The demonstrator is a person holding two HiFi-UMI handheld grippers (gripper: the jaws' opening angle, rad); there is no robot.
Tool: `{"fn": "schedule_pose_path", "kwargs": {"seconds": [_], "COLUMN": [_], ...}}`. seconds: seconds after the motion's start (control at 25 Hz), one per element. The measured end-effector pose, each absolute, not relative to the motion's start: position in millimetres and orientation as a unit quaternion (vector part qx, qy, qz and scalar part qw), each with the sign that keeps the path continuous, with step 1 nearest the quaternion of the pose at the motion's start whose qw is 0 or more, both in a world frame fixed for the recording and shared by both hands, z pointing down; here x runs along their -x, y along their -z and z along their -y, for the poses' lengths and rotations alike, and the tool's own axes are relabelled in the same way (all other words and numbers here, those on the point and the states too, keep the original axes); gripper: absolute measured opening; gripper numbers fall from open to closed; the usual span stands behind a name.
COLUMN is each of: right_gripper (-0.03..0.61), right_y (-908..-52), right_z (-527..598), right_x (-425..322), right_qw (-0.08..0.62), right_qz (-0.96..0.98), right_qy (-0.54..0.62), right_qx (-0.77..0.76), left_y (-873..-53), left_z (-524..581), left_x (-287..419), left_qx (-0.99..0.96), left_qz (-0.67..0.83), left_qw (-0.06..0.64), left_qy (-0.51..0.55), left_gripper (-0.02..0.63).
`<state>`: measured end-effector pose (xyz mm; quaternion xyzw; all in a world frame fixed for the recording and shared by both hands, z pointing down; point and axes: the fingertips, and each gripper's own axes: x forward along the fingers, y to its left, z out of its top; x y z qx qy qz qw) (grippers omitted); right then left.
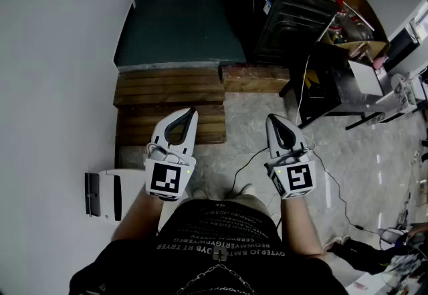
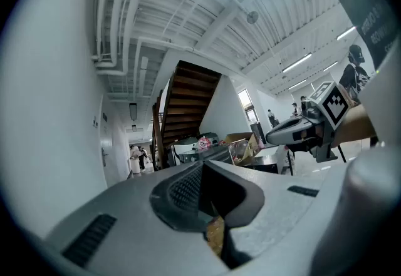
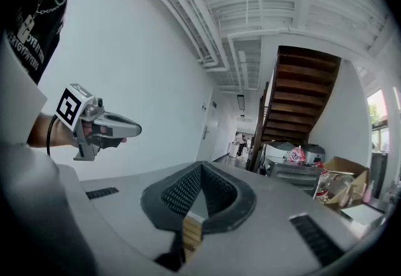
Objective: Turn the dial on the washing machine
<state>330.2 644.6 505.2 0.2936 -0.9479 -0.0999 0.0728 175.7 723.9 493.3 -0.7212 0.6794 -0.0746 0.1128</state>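
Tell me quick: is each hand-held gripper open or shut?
Left white hand-held gripper: shut, holding nothing.
Right white hand-held gripper: shut, holding nothing.

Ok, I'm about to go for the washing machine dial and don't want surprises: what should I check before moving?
1. Left white two-jaw gripper empty, jaws together: ok.
2. Right white two-jaw gripper empty, jaws together: ok.
3. Both held level: ok.
4. Washing machine dial in sight: not ok, no view shows it.
5. Thin black cable on the grey floor out of the way: cannot tell.
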Motion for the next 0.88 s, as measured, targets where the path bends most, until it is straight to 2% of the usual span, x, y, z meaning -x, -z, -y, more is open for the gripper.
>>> {"fn": "schedule_pose_path", "kwargs": {"seconds": [0.16,0.48,0.68,0.88], "right_gripper": [-0.008,-0.006,-0.006,0.026], "right_y": [-504.1,-541.0,-541.1,-555.9], "right_z": [-655.5,-652.2,-631.8,-598.1], "right_x": [-330.9,-333.4,-339.0,-347.6], "right_qw": [0.066,0.116,0.074,0.083], "right_qz": [0.953,0.959,0.967,0.964], "right_qy": [0.097,0.072,0.045,0.039], "right_qx": [-0.279,-0.248,-0.239,-0.251], "left_y": [-495.2,-518.5,-513.6,-513.6], "left_z": [-735.3,-718.2,-704.0,-684.8], "left_x": [-169.8,-156.2,-158.8,-152.5], "left_qx": [0.721,0.709,0.705,0.681], "left_qz": [-0.682,-0.701,-0.706,-0.728], "left_qw": [0.105,0.044,0.045,0.044], "left_qy": [0.068,0.057,0.046,0.058], "left_gripper": [0.005,0.005,0.005,0.005]}}
